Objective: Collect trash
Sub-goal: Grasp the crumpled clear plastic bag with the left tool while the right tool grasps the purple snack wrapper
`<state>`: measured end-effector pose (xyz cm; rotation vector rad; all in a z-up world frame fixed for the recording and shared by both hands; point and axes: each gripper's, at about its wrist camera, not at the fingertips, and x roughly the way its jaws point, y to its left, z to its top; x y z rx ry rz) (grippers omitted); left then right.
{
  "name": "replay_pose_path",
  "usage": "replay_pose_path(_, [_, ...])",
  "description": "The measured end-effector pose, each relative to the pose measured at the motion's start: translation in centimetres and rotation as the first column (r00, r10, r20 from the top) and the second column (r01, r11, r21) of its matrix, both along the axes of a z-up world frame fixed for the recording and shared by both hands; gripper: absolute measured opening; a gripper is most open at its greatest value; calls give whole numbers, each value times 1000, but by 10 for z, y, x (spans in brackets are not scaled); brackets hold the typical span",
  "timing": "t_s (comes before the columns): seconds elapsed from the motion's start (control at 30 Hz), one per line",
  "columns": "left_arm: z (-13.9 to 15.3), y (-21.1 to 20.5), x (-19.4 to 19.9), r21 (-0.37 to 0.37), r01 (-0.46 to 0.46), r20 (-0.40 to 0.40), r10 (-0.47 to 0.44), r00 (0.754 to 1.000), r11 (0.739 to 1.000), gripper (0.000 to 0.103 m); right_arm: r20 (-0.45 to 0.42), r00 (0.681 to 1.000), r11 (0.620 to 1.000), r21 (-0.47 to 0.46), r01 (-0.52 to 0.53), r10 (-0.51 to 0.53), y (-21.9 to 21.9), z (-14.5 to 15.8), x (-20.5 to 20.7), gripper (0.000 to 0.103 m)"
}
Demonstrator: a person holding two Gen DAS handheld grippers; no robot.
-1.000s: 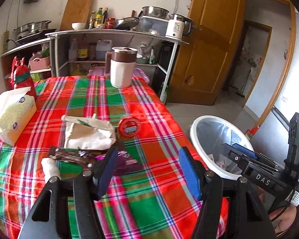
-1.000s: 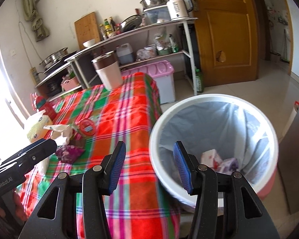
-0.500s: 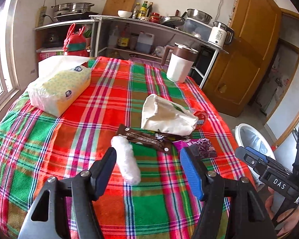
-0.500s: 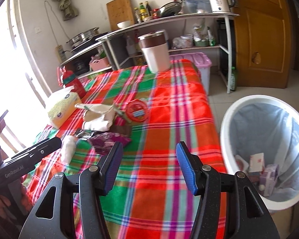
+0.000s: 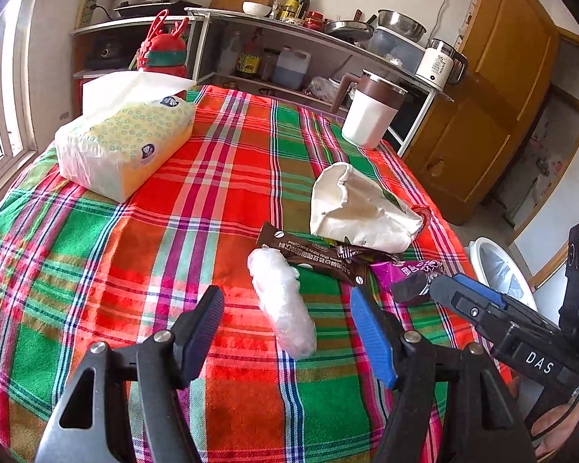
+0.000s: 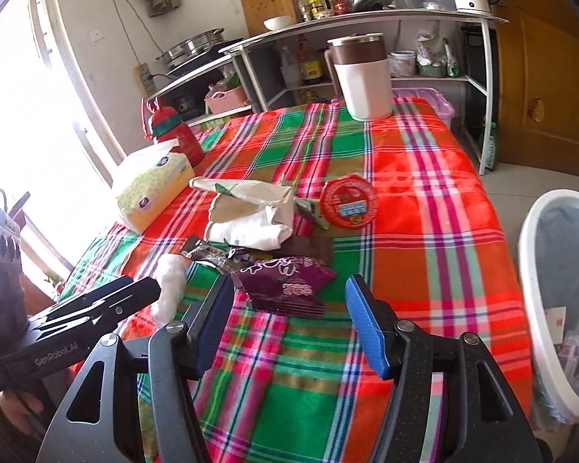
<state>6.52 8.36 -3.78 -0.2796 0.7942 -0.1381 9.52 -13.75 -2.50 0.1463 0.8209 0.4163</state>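
Trash lies on the plaid tablecloth (image 5: 220, 200): a crumpled clear plastic wad (image 5: 281, 301), a brown wrapper (image 5: 312, 258), a purple wrapper (image 6: 285, 285), a crumpled white paper bag (image 5: 359, 208) and a round red lid (image 6: 349, 200). My left gripper (image 5: 289, 332) is open, its jaws either side of the plastic wad, just above it. My right gripper (image 6: 289, 324) is open and empty, right in front of the purple wrapper. The white trash bin (image 6: 552, 308) with a liner stands on the floor to the right of the table.
A tissue pack (image 5: 127, 142), a red bottle (image 6: 173, 135) and a white-and-brown jug (image 6: 363, 77) stand on the table. Shelves with pots and bottles (image 5: 289, 38) stand behind it. A wooden door (image 5: 494, 88) is at the right.
Both grippers have swung left from the bin toward the trash pile. The left one now straddles the plastic wad; the right one has closed in on the purple wrapper.
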Motion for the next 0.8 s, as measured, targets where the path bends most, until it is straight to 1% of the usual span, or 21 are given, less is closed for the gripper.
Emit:
replay_pose_path(0.1, [-6,0,6,-3,-3,-27,3,1000,1000,70,-13,1000,999,-26,-20,20,8,-5,3,63])
replay_pose_path(0.17, [-8,0,8,-19,5,-34,-5,999,1000,70,-15,1000,999,-45,-25,24,13,-7,4,63])
replay_pose_path(0.33, [-13,-3,12,-11,7,-49,-7,999,1000,70,-22,1000,996,-85,-22,21,18,-11,9,63])
replay_pose_path(0.53, [-14,-4,14,-13,4,-47,-5,999,1000,69,-37,999,997,-71,-17,15,16,-12,11,63])
replay_pose_path(0.57, [-14,-4,14,-12,6,-47,-6,999,1000,68,-36,999,998,-68,-15,13,15,-12,11,60])
replay_pose_path(0.6, [-14,-5,14,-7,5,-48,-5,999,1000,62,-33,999,998,-64,-13,11,14,-12,10,58])
replay_pose_path(0.63, [-15,-5,14,1,1,-53,-1,999,1000,58,-32,999,998,-63,-12,10,14,-11,10,51])
replay_pose_path(0.67, [-14,-5,14,7,-1,-52,2,999,1000,56,-32,999,998,-63,-10,8,13,-11,10,46])
replay_pose_path(0.73, [-14,-5,15,9,4,-54,-3,999,1000,44,-29,1000,998,-61,-10,8,14,-11,9,46])
replay_pose_path(0.8, [-14,-7,15,15,10,-55,-9,998,1000,38,-23,1000,998,-57,-12,11,13,-10,7,45])
